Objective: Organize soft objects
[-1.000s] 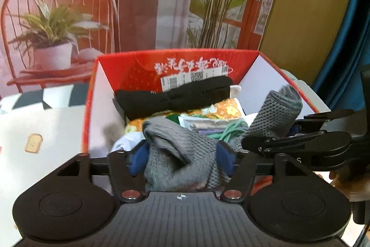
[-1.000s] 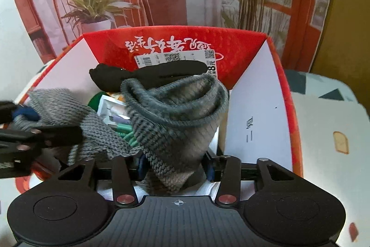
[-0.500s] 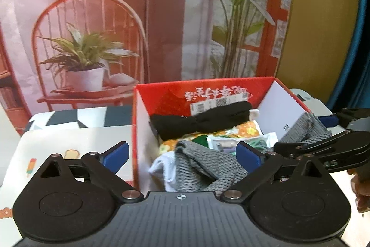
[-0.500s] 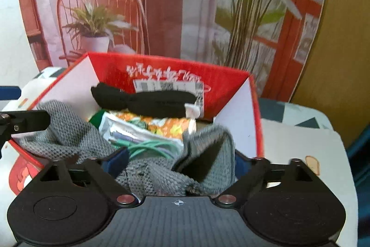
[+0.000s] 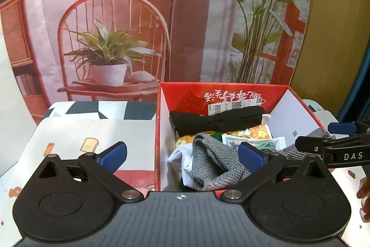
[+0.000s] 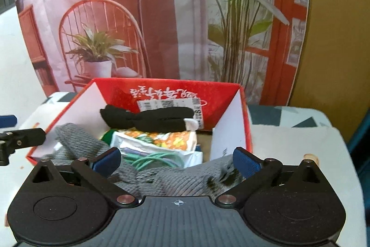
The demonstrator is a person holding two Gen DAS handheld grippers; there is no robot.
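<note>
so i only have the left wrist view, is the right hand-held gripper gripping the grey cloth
Observer: no. The jaws of the right hand-held gripper are opening, and the grey cloth lies loose between them, not pinched.
Operator: where does that end of the cloth sit
Observer: at the near right corner of the red box, in front of its white wall. I cannot tell whether it hangs over the rim.
Operator: what is the green thing in the middle of the box, half hidden for me
Observer: a loose coil of green cable lying on a white packet.
</note>
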